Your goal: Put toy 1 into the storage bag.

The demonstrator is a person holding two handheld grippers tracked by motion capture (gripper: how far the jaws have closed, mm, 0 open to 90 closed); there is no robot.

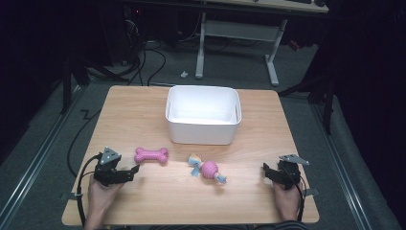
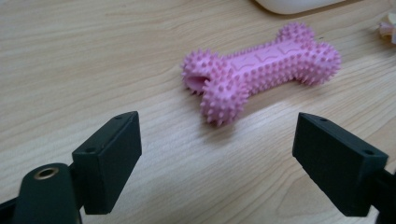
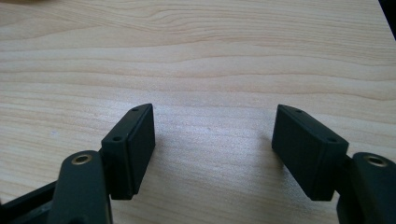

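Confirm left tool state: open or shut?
Open. In the left gripper view the left tool has its jaws spread wide, bare table between them, and the pink bone toy ahead, untouched.

Left gripper (image 1: 134,171): held low at near left, jaws spread wide, nothing between, pointing right and slightly forward | Right gripper (image 1: 265,169): held low at near right, jaws spread wide, nothing between, pointing left | Both forearms entering from bottom edge.

one bone toy (image 1: 151,155), one rope toy (image 1: 208,169), one bin (image 1: 203,115)
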